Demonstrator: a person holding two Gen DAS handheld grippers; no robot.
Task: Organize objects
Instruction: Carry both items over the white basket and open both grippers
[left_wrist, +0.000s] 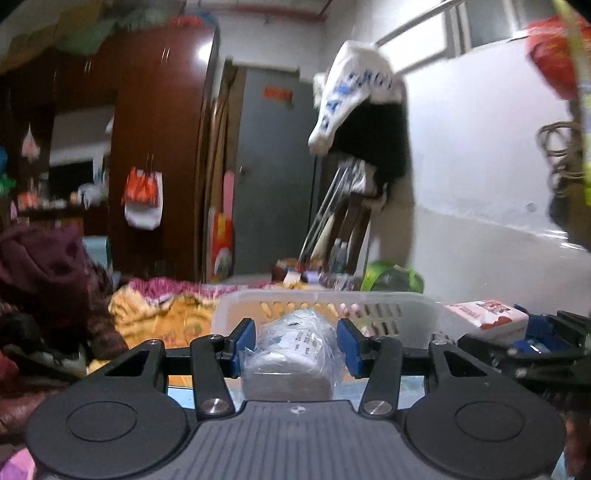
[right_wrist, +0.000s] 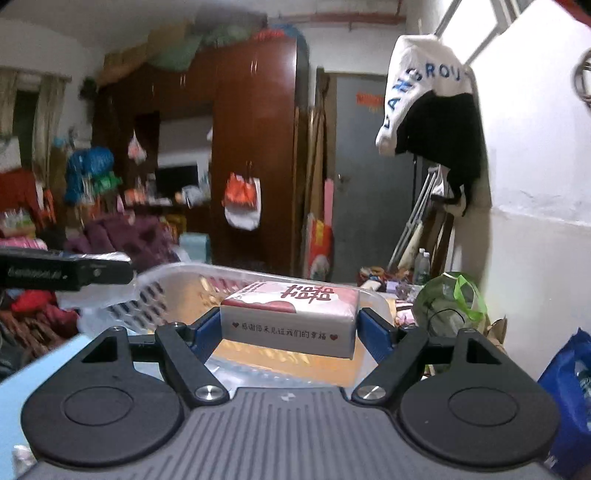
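Left wrist view first: your left gripper (left_wrist: 295, 345) has its blue fingers (left_wrist: 243, 343) pinching a soft roll wrapped in crinkly clear plastic (left_wrist: 291, 354), carried just short of the white slotted plastic basket (left_wrist: 406, 314), probably its destination. Further right, your right gripper (right_wrist: 290, 325) has its fingers clamped on the ends of a boxy red-and-white tissue pack (right_wrist: 291, 314), glossy and printed, held over the same basket's rim (right_wrist: 177, 273).

I am seeing a dark wooden wardrobe (right_wrist: 255, 147) standing beside a grey door (right_wrist: 369, 177). White walls (right_wrist: 535, 240) are reflecting light.
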